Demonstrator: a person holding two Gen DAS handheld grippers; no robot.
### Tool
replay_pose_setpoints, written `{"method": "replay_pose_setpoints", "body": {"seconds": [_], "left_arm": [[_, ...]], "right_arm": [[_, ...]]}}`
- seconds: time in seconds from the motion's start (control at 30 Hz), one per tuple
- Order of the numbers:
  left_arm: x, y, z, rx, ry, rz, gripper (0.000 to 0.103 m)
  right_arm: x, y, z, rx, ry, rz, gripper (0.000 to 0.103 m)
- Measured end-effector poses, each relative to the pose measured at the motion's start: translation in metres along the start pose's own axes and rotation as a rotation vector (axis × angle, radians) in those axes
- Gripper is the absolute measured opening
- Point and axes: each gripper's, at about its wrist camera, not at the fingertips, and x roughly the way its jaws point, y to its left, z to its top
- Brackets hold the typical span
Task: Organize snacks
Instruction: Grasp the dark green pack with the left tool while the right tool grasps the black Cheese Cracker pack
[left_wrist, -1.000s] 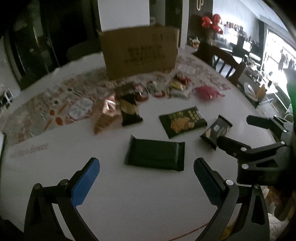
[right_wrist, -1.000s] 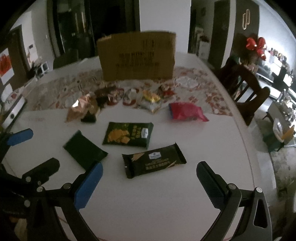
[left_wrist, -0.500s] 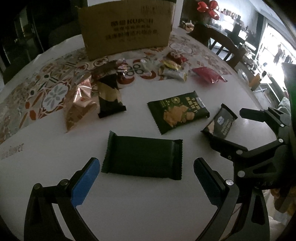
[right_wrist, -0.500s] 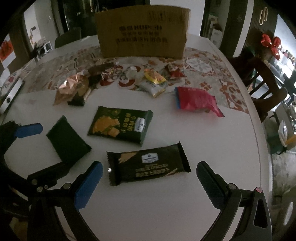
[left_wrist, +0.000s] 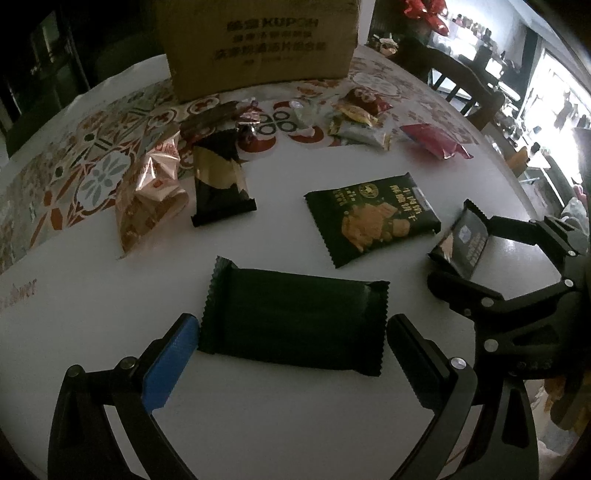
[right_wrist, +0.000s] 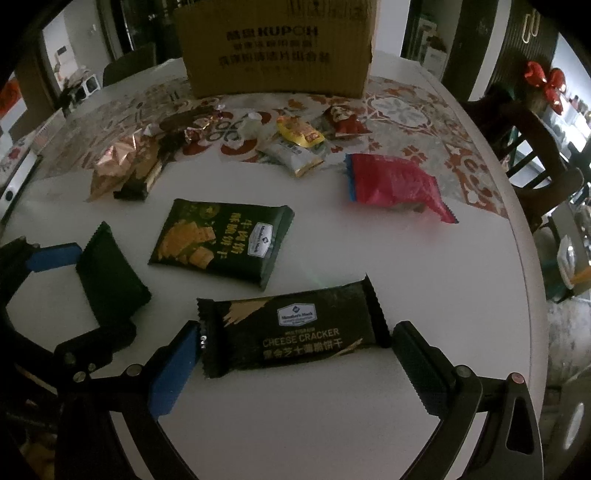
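I've brought both grippers down: left gripper (left_wrist: 293, 354) spread around the dark green packet (left_wrist: 293, 321), right gripper (right_wrist: 295, 363) spread around the cheese cracker packet (right_wrist: 293, 332). Nothing grasped or sorted yet.

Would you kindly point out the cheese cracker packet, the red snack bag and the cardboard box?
cheese cracker packet (right_wrist: 295, 328): right wrist view, printed front.
red snack bag (right_wrist: 391, 182): right wrist view, middle.
cardboard box (right_wrist: 277, 48): right wrist view, printed front wall.

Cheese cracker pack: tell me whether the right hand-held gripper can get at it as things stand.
Probably yes. The right hand-held gripper is open, with the cheese cracker pack lying flat between its fingers, nothing over it; the neighbouring green cracker bag lies apart.
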Motion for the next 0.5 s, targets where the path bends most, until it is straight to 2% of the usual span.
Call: {"method": "replay_pose_setpoints", "body": {"seconds": [0.1, 0.17, 0.27, 0.33, 0.5], "left_arm": [[-0.0002, 0.0012, -0.0003, -0.006, -0.006, -0.003, 0.100], [-0.0008, 0.0006, -0.0008, -0.002, -0.015, 0.000, 0.099], [-0.0019, 0.0001, -0.0008, 0.001, -0.028, 0.003, 0.094], [-0.0042, 0.0007, -0.0011, -0.002, -0.042, 0.004, 0.084], [-0.0071, 0.0034, -0.0013, -0.011, -0.057, 0.000, 0.076]], "right_arm": [[-0.0006, 0.0005, -0.0012, 0.008, -0.008, -0.006, 0.101], [-0.0015, 0.0010, -0.0015, 0.004, -0.016, -0.006, 0.094], [-0.0035, 0.0025, -0.0019, 0.007, -0.022, -0.009, 0.091], [-0.0044, 0.0026, -0.0022, 0.013, -0.024, -0.012, 0.089], [-0.0083, 0.0058, -0.0058, 0.030, -0.039, -0.010, 0.085]]}}
